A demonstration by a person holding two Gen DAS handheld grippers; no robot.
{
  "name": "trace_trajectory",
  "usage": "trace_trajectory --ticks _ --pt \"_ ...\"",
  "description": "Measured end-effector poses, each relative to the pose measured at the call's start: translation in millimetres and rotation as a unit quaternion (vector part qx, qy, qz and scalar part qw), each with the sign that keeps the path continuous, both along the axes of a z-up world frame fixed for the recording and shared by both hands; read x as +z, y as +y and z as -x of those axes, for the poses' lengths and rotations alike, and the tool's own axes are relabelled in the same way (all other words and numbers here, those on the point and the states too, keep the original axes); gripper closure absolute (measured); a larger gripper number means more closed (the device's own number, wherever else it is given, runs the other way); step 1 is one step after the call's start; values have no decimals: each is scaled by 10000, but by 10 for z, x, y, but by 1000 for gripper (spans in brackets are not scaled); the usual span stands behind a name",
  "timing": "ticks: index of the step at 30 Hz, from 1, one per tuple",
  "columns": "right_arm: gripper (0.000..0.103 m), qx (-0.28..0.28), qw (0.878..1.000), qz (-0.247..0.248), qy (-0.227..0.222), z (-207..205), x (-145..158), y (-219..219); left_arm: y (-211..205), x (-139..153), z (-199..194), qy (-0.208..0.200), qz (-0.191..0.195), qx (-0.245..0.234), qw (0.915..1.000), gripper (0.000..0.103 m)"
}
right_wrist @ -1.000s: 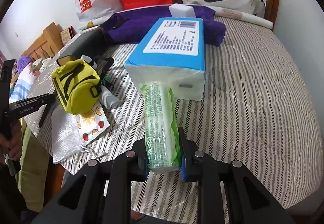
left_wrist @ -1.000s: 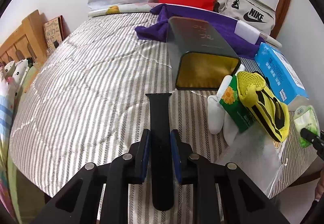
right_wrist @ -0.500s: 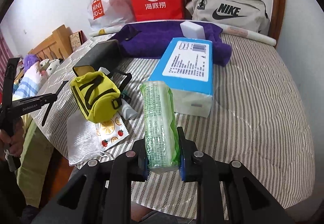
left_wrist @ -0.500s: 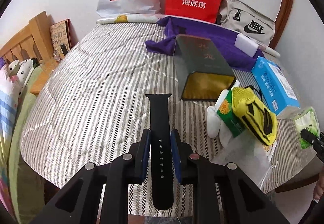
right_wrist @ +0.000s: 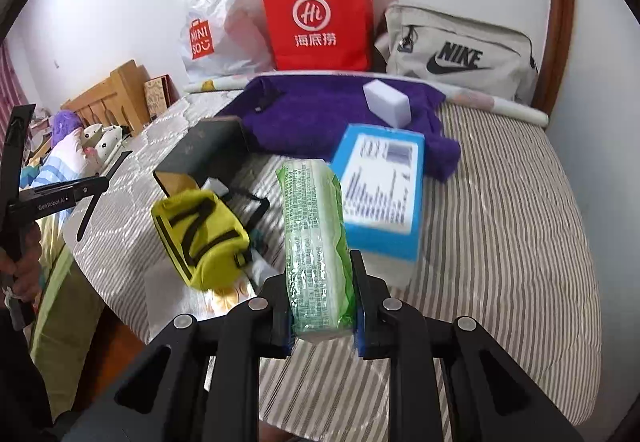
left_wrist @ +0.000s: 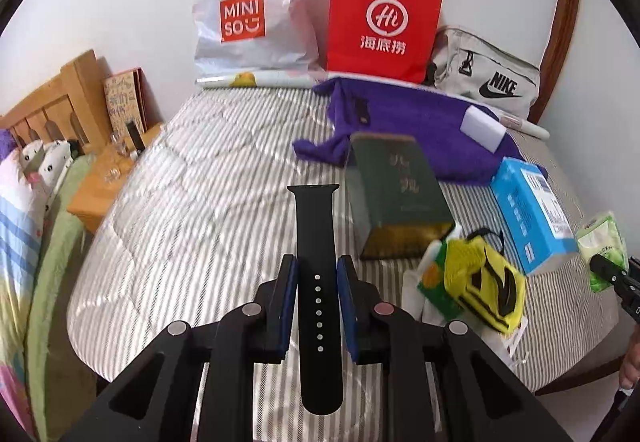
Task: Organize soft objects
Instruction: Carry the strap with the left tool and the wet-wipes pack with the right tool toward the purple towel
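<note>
Both claws are loaded: left gripper pinches the black watch strap mid-length, floppy and light; right gripper squeezes the soft tissue pack near its end, crushable. Beyond lie the yellow pouch and blue tissue box. Since a second ago, both have lifted higher above the striped bed.

a plain white wall stands behind the grey-striped bed. a wooden headboard and low wooden side table sit left; a dark curved frame rises right.
</note>
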State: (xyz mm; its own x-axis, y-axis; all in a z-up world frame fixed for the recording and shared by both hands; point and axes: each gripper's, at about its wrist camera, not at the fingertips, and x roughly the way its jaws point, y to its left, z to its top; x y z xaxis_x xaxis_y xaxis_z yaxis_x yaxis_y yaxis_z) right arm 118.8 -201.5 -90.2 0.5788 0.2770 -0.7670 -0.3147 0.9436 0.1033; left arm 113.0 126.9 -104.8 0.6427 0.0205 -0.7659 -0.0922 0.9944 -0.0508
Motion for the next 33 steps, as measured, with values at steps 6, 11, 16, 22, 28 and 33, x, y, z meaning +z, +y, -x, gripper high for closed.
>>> trace_trajectory --ticks 6,11,16,22,28,33 --pt "81 103 9999 40 -95 -217 115 63 28 117 -210 -45 17 16 10000 83" --pt "81 144 9998 69 -126 -451 177 107 19 184 -411 -69 43 -43 10000 83" --pt "81 145 9998 66 -98 -726 193 143 -12 248 -647 -97 58 -142 9998 83" --pt "81 107 9999 54 -75 -1059 197 160 -90 296 -996 -82 96 -310 9994 83" --pt "81 91 9999 131 -51 -1425 183 183 -205 301 -1324 -44 96 -507 9987 83" --pt "81 138 9997 220 11 -1710 118 227 -224 258 -1593 49 311 -566 9979 83"
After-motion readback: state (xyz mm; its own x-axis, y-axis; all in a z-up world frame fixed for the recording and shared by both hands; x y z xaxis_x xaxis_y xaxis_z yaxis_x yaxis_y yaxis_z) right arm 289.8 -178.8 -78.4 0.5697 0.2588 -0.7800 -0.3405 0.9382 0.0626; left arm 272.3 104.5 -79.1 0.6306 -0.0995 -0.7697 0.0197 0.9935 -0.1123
